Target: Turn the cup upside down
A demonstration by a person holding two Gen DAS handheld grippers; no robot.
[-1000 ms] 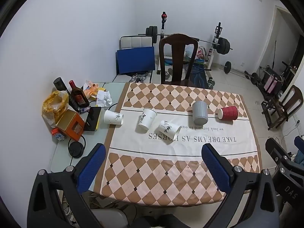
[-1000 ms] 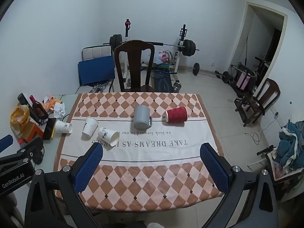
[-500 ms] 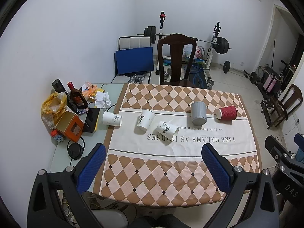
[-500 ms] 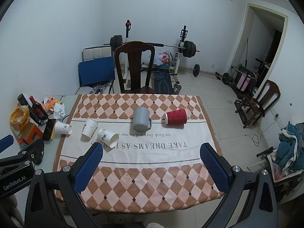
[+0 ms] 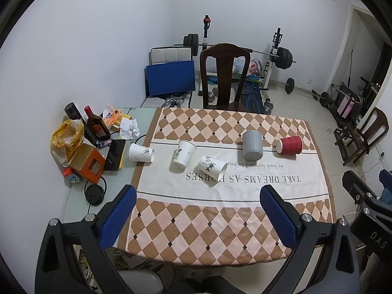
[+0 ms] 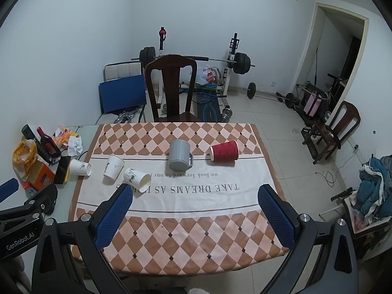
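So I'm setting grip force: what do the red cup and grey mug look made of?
The red cup looks like matte paper, going by its rippled corrugated wall. The grey mug seems rigid, probably plastic or ceramic: smooth, dull, with a moulded handle. The pictures can't settle which.

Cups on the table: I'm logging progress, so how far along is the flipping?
Nothing looks done: three white paper cups, the grey mug and the red cup all lie tipped. Both the left gripper and right gripper hover open, empty. All flips remain.
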